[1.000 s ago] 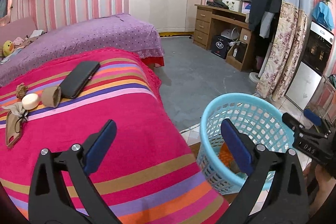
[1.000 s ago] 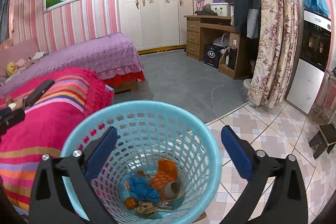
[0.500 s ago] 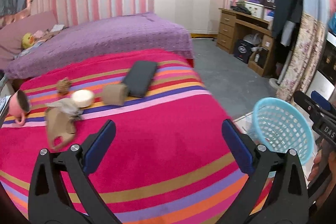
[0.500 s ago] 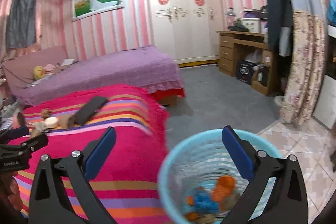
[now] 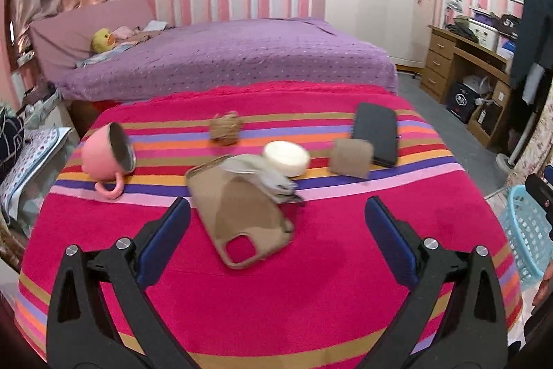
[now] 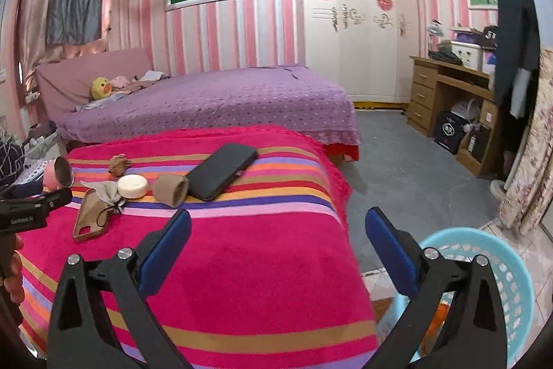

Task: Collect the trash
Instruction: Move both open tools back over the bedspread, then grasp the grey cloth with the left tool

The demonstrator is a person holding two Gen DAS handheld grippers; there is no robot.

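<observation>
Over the striped pink blanket [image 5: 276,317], as the left wrist camera shows it, the left gripper [image 5: 276,217] hovers with its jaws spread wide and nothing between them. Just beyond its tips lies a tan phone case [image 5: 242,213] with a crumpled grey scrap [image 5: 266,177] draped over its far end; touching that scrap is a white round puck [image 5: 287,158], and to its right a brown cardboard tube [image 5: 349,158] beside a black phone [image 5: 376,134]. Farther back sits a crumpled brown ball [image 5: 224,128], and at the left a pink cup [image 5: 103,158] lies tipped on its side. The blue basket [image 5: 525,230] shows at the right edge, on the floor beside the blanket. From the right wrist camera, the right gripper [image 6: 276,244] is likewise parted and empty, hanging above the near right part of the blanket, with the basket [image 6: 515,286] low at the right; something orange is glimpsed inside it, but I cannot tell what. By my reckoning the job is only partly done: the scrap, the brown ball and probably the tube are trash not yet collected, while phone, case and cup look like keepers.
</observation>
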